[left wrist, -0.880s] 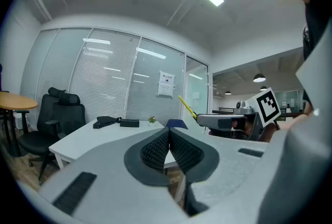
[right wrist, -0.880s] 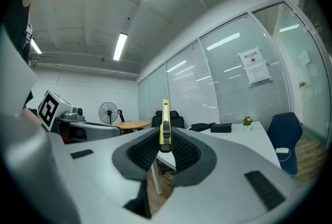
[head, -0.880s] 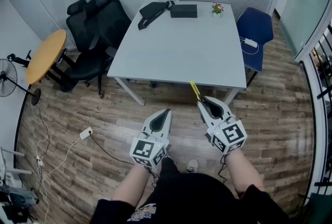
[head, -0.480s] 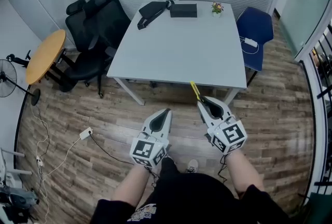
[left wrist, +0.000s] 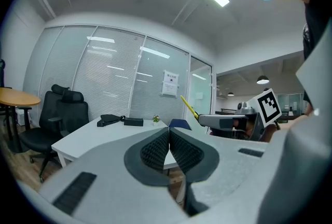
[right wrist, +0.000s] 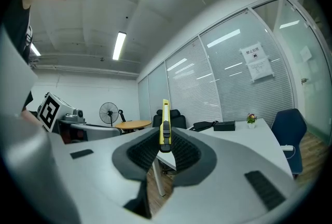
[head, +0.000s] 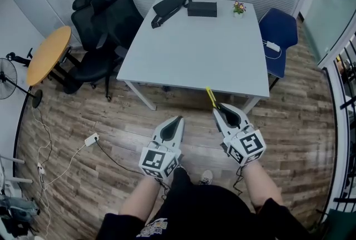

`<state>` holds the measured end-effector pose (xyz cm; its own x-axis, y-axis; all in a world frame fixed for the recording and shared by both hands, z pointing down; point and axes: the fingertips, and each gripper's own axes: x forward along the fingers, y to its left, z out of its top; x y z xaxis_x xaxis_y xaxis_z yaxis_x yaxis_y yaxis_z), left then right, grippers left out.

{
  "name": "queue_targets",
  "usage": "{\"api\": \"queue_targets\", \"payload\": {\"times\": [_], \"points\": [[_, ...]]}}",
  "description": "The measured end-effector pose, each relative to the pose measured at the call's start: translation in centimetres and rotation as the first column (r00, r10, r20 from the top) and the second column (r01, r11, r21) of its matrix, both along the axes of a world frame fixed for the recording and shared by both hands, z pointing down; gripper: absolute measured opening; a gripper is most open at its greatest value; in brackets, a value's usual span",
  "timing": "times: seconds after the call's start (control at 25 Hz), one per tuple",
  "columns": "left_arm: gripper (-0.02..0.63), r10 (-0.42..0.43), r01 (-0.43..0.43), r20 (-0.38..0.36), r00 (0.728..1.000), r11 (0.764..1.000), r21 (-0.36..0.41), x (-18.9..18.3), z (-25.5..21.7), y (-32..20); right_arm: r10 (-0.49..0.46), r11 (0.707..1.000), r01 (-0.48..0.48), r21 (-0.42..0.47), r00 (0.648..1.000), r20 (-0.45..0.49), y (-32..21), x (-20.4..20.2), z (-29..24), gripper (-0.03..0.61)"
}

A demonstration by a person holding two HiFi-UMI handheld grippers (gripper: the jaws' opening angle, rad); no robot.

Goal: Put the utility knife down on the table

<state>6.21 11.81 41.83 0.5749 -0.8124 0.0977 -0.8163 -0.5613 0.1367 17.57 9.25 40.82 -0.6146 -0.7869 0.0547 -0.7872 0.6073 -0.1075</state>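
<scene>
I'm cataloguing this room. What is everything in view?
table: one, white, centre
bag: one, black, table's far edge
box: one, black, beside bag
potted plant: one, green, table's far edge
office chair: one, black, left of table
chair: one, blue, right of table
round table: one, wooden, far left
fan: one, black, left edge
utility knife: one, yellow, between right jaws
left hand-held gripper: one, grey, shut, empty
right hand-held gripper: one, grey, gripping utility knife

No legible txt — wall notice (right wrist: 258, 64) too small to read.
</scene>
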Motion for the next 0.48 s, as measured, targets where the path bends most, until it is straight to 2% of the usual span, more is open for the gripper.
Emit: {"api": "queue_targets", "payload": {"times": [0.48], "points": [[0.006,-0.003,0.002,-0.027,1.000,1.000,-0.025,-5.8,0.9,-4.4,0.001,1.000,-0.002,-0.024,1.000,-0.019,-4.7,-5.5,0.5,0.071]]}}
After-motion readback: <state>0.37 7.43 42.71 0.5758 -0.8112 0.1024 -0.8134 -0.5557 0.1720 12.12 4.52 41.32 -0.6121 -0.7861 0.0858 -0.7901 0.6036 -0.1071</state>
